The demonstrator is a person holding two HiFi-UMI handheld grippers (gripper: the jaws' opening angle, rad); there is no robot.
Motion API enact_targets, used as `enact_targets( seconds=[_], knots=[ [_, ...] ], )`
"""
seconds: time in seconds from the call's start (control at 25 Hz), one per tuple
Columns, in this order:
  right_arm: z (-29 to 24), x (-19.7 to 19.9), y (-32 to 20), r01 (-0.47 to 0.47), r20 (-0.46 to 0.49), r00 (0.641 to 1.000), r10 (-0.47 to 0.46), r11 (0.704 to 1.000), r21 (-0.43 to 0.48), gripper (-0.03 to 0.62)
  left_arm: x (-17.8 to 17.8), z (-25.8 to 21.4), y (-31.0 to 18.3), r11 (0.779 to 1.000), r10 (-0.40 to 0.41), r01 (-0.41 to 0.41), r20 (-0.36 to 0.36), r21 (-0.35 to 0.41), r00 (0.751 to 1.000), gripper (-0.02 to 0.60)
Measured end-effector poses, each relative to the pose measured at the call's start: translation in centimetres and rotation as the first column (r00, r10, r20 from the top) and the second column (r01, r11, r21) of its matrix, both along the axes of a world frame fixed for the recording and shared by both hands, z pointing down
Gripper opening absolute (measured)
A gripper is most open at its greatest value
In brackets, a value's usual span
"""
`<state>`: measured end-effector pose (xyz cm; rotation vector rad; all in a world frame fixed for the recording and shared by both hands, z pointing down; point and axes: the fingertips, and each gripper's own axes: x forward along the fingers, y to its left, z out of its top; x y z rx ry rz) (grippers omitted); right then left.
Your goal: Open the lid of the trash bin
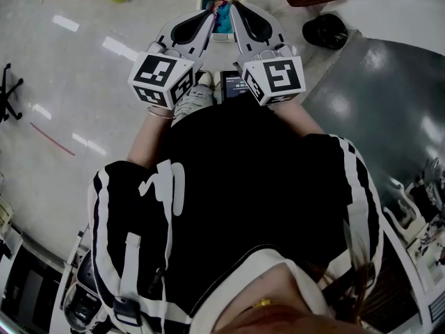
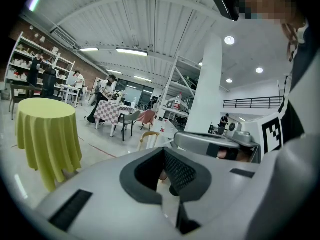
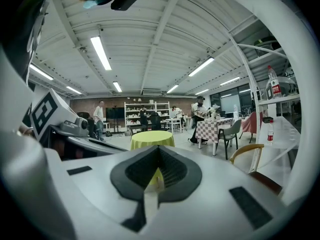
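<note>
From the head view, looking steeply down, we see the left hand-held gripper (image 1: 206, 19) and the right hand-held gripper (image 1: 236, 18) held side by side in front of the person's body. Their marker cubes (image 1: 163, 78) sit nearest the person, and their tips lean in toward each other.

The trash bin (image 1: 221, 21) stands on the pale, glossy floor (image 1: 90, 54) just beyond those tips. It shows as a white frame with a teal lining in the narrow gap between the two hand-held grippers. We cannot tell from this angle how its lid sits, or whether either tip touches it. A sneaker (image 1: 195, 99) rests on the floor beneath the left hand-held gripper, just beside a small dark device (image 1: 233, 85).

In the left gripper view the jaws are pressed together, with only a thin slit between the pads and nothing in it. That camera tilts up into a large hall, with a yellow-draped round table (image 2: 47, 134) at the left and a checkered table (image 2: 112, 111) farther back. In the right gripper view the jaws are likewise closed and empty, and the yellow table appears just over their tips.
</note>
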<state>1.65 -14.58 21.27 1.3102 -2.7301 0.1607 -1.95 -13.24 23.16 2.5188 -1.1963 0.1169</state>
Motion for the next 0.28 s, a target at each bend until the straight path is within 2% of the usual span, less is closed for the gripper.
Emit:
enact_targets(
  seconds=[0.28],
  knots=[
    [-0.15, 0.04, 0.19, -0.011, 0.004, 1.000, 0.011, 1.000, 0.005, 0.009, -0.10, -0.23, 0.12, 1.000, 0.001, -0.001, -0.004, 0.011, 1.000, 0.008]
  ],
)
